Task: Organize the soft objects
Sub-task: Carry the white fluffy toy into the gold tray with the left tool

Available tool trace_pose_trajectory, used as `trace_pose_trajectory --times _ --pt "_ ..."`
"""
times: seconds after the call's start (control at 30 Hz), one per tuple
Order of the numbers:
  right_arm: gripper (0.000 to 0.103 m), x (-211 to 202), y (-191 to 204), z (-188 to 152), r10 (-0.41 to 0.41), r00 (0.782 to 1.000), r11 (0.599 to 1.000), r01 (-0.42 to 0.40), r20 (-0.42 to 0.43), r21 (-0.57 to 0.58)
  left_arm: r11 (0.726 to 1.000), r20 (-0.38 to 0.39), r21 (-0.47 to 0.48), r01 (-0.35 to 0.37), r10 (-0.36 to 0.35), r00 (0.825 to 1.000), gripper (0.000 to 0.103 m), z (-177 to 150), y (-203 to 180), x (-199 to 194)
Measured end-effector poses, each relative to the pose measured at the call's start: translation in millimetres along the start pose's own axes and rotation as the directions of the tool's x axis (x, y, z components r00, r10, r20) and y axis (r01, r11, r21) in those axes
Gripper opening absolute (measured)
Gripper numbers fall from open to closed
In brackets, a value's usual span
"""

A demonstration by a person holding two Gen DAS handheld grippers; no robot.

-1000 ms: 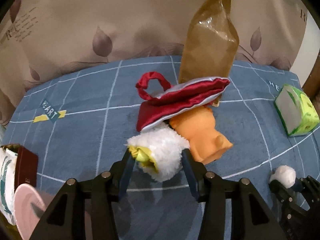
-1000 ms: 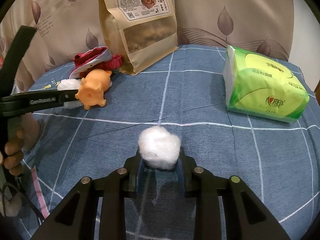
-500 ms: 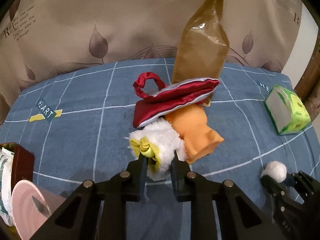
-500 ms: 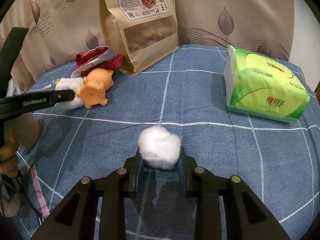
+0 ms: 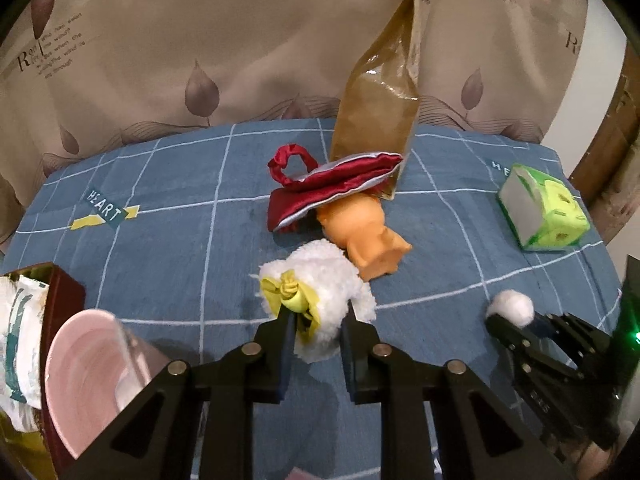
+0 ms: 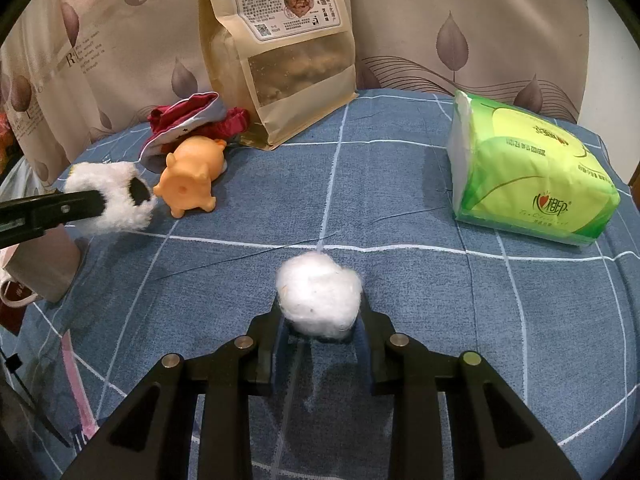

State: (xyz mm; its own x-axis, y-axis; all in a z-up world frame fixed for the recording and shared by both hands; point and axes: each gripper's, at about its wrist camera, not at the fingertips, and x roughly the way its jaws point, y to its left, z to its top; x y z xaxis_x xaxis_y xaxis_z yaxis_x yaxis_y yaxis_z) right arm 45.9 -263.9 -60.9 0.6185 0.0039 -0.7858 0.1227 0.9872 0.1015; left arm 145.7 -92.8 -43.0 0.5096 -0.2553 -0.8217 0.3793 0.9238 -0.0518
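Observation:
My left gripper point(image 5: 316, 330) is shut on a fluffy white toy point(image 5: 324, 280) with a yellow bow and holds it just above the blue checked cloth point(image 5: 160, 240); it also shows in the right wrist view point(image 6: 114, 196). An orange squeaky pig point(image 5: 364, 236) lies just beyond it, seen too in the right wrist view point(image 6: 192, 176). A red satin pouch point(image 5: 328, 196) lies behind the pig. My right gripper point(image 6: 320, 328) is shut on a white cotton ball point(image 6: 320, 294), also visible in the left wrist view point(image 5: 514, 308).
A tall brown snack bag point(image 6: 280, 48) stands at the back. A green tissue pack point(image 6: 528, 176) lies at the right. A dark red box point(image 5: 60, 300) with a pink bowl point(image 5: 88, 376) sits at the near left. A curtain point(image 5: 200, 40) hangs behind.
My left gripper closed on the fluffy white toy and pulled it back, away from the pig and pouch. The right gripper with the cotton ball has stayed still.

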Motion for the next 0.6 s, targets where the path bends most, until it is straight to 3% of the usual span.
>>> trace_pose_trajectory --times 0.27,0.6 --pt "0.029 0.6 0.5 0.0 -0.002 1.000 1.000 0.002 0.000 0.000 1.000 0.023 -0.003 0.015 -0.015 1.000 0.020 -8.3 5.5 -34.0" --pt "0.029 0.1 0.9 -0.2 -0.005 1.000 1.000 0.005 0.000 -0.003 0.999 0.055 -0.027 -0.019 0.020 0.998 0.020 -17.3 34.1 -73.1"
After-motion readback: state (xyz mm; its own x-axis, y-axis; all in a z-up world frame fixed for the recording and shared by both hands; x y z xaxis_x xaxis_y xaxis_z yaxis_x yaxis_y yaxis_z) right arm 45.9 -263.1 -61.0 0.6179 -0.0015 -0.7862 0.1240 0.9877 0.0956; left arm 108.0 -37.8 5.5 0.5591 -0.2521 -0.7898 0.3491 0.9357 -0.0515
